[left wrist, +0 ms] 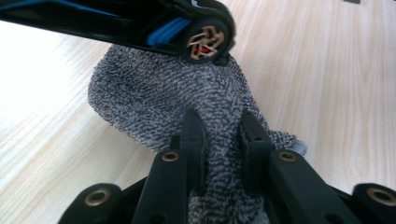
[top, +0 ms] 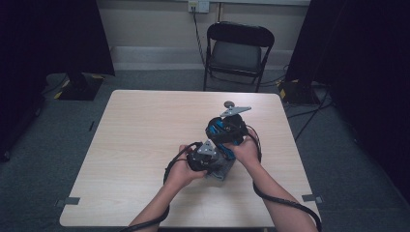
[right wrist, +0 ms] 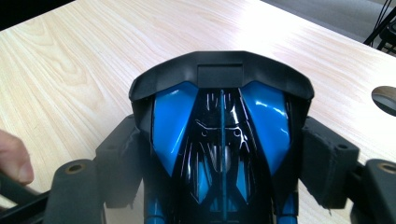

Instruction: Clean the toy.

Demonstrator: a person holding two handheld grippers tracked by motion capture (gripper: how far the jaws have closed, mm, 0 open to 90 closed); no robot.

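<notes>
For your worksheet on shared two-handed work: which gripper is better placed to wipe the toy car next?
Left, probably. The left gripper is shut on the grey cloth, right beneath the car's wheel. The right gripper is clamped on the blue and black toy car, steadying it.

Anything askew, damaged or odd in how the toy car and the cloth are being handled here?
Nothing stands out. The right gripper clamps the blue-and-black toy car by its sides, the left gripper pinches the grey cloth under a wheel.

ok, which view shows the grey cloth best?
Left gripper view: the grey cloth sits close up, pinched between that gripper's jaws, under the toy car. The high view shows a small grey patch beneath the hands.
</notes>
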